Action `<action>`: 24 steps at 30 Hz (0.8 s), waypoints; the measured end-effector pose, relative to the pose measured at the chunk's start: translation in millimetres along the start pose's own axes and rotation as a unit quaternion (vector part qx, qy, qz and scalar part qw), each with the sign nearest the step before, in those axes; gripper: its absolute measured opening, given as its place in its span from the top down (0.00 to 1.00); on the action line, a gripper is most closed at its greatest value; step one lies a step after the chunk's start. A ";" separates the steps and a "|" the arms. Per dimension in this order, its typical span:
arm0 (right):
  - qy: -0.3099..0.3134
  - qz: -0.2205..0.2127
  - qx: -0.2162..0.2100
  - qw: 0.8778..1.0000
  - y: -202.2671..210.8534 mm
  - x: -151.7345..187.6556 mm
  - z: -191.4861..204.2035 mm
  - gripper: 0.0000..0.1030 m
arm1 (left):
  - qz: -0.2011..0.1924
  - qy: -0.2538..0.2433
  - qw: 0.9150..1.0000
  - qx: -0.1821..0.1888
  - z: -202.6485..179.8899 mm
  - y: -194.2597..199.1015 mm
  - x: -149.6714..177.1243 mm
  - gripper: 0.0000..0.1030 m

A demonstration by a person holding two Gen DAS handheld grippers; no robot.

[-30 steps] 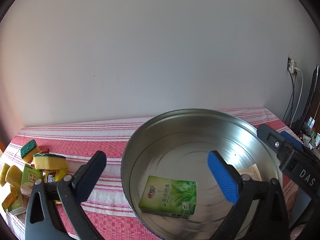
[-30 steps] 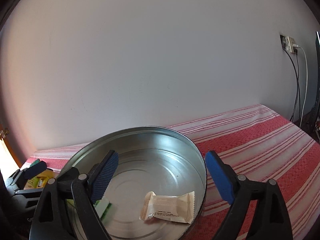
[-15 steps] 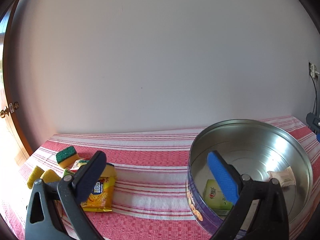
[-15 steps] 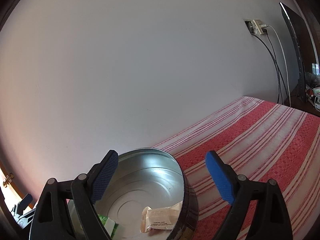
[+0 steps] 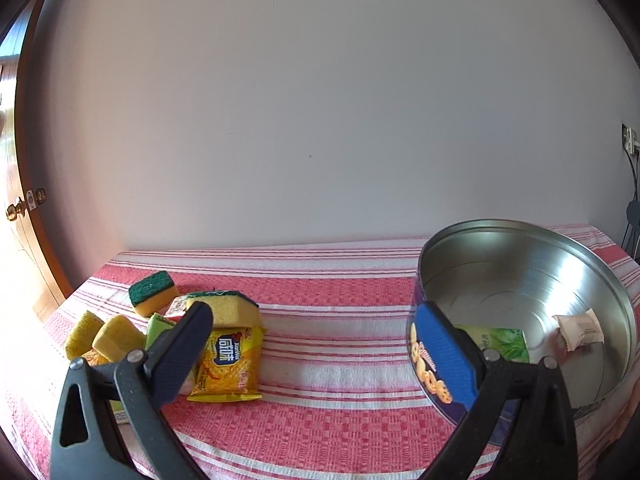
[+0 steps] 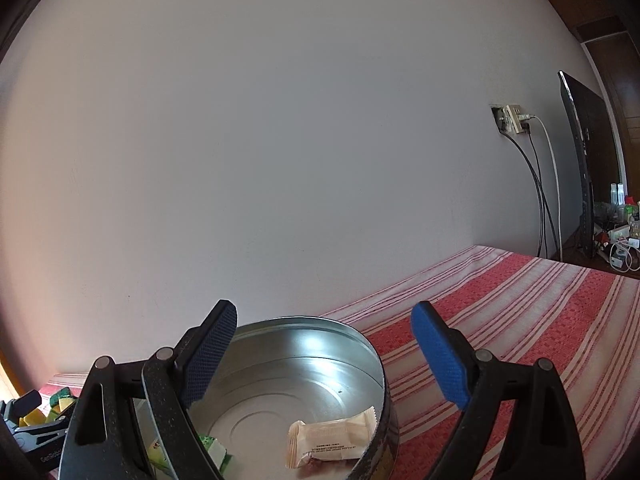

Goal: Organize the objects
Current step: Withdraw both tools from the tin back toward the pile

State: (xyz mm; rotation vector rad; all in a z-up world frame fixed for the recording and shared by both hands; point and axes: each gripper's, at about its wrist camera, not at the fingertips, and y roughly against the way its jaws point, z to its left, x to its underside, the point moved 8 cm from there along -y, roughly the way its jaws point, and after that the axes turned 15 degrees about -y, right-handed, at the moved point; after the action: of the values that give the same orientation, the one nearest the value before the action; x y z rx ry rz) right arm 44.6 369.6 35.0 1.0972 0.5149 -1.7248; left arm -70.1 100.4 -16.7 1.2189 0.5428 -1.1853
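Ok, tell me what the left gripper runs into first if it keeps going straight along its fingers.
Probably bare striped tablecloth: the open left gripper points into the gap between the yellow cracker packet and the metal tin. Depth is uncertain.

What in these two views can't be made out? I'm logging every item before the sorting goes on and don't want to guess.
- Green packet in the tin: left view, partly behind the left tool; right view, behind the right tool.
- Pile by the yellow cracker packet: items under the sponges are covered by the tool finger; count unclear.
- Print on the beige wrapped snack: too small.
- Tin's outer label: cut off by the tool.
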 end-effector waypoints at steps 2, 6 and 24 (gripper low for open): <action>0.011 0.001 -0.005 1.000 4.8 7.7 8.0 0.12 | 0.002 -0.005 1.000 -0.006 6.3 -0.3 6.3 0.01; 0.019 0.015 -0.013 1.000 6.6 18.2 17.3 0.12 | 0.021 -0.007 1.000 -0.016 23.1 -6.1 23.1 0.01; 0.057 0.075 -0.085 0.992 30.3 78.0 95.7 0.12 | 0.050 0.029 0.997 -0.043 119.3 -5.0 68.7 0.01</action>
State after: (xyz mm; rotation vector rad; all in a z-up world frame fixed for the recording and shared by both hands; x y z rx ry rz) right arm 22.3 245.3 20.7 1.0881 0.6229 -1.4656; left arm -80.5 -35.2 -38.6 1.1962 0.5643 -1.0356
